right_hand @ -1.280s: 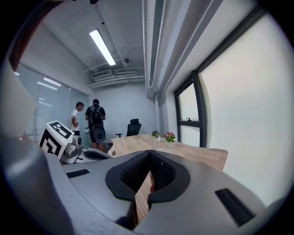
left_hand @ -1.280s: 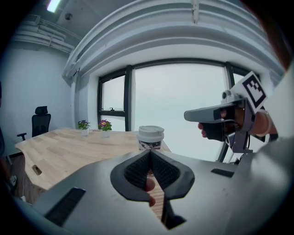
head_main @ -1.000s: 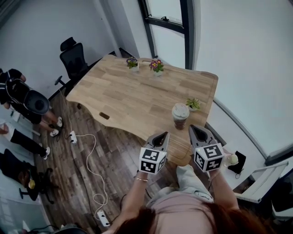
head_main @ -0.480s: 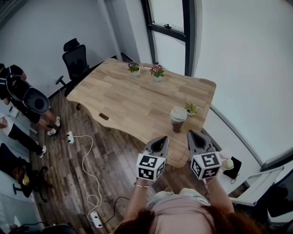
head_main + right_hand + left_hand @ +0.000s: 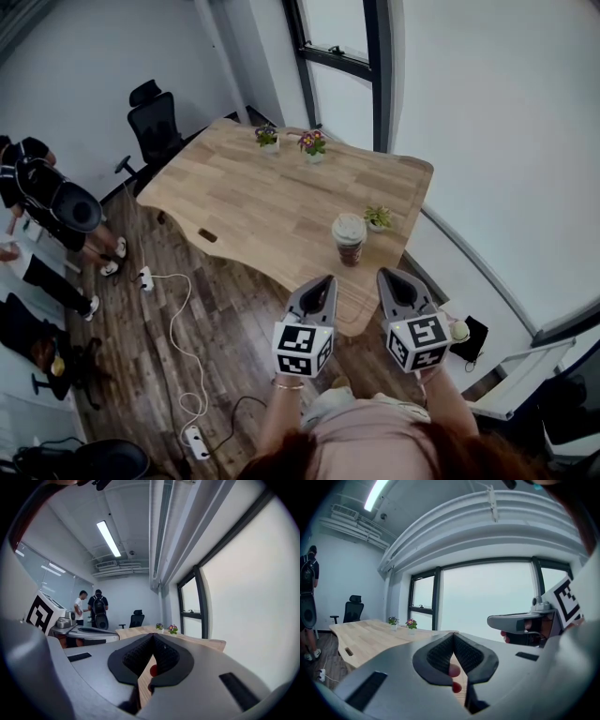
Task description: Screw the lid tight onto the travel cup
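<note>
Both grippers have drawn back a little from the near edge of the table (image 5: 253,197) and risen. The cup (image 5: 349,238) has stayed where it was.

Head view: the cup stands upright near the table's right end, with its lid (image 5: 349,225) on top and a small green plant (image 5: 378,217) just beside it on the right. The left gripper (image 5: 324,278) and right gripper (image 5: 386,273) hang side by side on the near side of the cup, apart from it, both clenched on nothing. Two flower pots (image 5: 289,141) stand at the table's far edge. A chair (image 5: 155,117) is at the far left, and people (image 5: 47,202) stand on the left. A cable (image 5: 183,319) runs across the floor.

Left gripper view: the jaws are pressed together with nothing between them. A fingertip (image 5: 454,670) shows below the pads. The right gripper is at the right, and the table with the flower pots is at the left.

Right gripper view: the jaws are clenched and empty. The left gripper is at the left, with two people and the chair beyond it. The flower pots stand on the table's far end.
</note>
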A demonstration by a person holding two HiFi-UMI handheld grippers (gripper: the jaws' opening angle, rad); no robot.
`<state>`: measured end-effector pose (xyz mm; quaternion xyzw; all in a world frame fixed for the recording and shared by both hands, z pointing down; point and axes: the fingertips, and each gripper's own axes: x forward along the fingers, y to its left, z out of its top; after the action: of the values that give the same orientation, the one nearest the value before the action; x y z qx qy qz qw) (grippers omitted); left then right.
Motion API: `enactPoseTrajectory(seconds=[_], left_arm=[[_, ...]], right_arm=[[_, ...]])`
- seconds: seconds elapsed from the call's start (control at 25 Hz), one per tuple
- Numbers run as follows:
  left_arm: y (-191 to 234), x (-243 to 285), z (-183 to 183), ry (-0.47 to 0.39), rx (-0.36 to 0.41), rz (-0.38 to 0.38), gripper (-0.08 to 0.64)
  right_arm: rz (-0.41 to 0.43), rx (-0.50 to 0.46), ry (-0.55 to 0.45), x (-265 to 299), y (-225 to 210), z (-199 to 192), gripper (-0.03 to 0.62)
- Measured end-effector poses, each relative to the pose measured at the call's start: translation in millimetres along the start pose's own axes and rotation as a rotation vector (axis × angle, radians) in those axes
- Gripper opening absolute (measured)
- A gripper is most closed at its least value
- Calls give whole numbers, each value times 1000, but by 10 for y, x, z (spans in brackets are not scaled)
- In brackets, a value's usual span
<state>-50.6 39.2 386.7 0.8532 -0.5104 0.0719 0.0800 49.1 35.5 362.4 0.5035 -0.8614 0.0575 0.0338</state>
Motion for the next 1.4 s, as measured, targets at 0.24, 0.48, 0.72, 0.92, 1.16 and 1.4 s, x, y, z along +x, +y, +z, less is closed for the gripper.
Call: enactPoseTrajectory(seconds=[0.24,0.48,0.72,0.92,1.16,1.4], left_arm=[[-215,-120,141,-34,7,49,2],[-447,-200,208,-49,12,92,2],[-694,-316,272,-62,33,121,2],[-819,-394,306,-64,49,113,2],[-834,-348,395,-69,56,76,2],[-767,-338,396,-57,61,71,2]], right_arm=[[18,-2,-19,-245,-60,85,0],[36,-61,-37,-495,-83,207,0],[66,-107,-40,-732,-57,246,0],[68,-94,-43,-833,-50,246,0],[40,-94,-46,-835,-97,308,0],[20,-86,-37,-767,-116,301,0]])
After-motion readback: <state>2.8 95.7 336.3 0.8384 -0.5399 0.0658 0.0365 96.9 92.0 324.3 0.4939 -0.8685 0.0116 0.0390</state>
